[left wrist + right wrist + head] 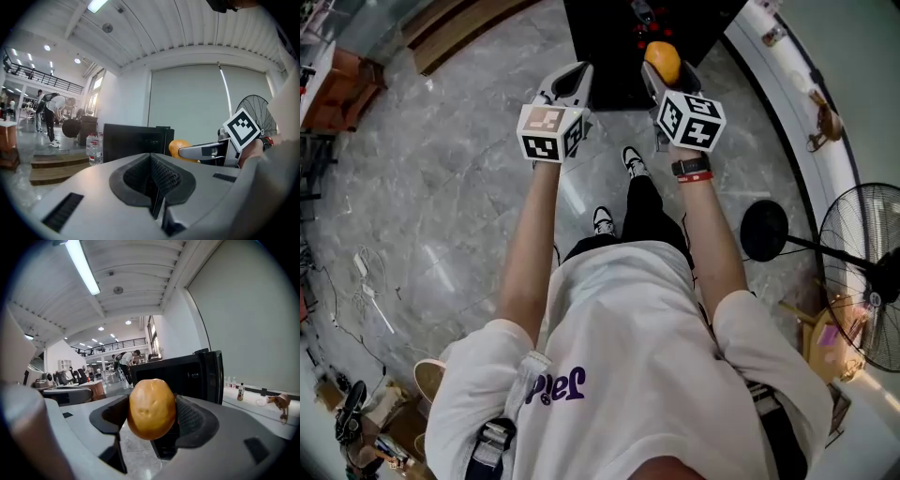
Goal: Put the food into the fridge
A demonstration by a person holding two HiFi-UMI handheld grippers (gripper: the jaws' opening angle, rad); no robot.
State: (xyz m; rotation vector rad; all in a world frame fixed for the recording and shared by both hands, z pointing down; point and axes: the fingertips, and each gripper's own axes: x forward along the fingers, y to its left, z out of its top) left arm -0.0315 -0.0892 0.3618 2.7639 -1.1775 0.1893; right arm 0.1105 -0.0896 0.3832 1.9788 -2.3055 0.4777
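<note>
Two grippers [570, 80] [667, 82], one fruit [151, 408], one fridge [190, 376], perhaps two bottles [93, 149]

A grey marble floor [441, 187] is seen below, with a standing fan [872, 281] at its right. A white ribbed ceiling [136, 282] is lit by a tube light [82, 267].

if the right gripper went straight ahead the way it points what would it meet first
Probably the black fridge, which sits directly ahead of the orange fruit clamped in the right gripper. Nothing else shows in between, though depth is hard to judge.
</note>
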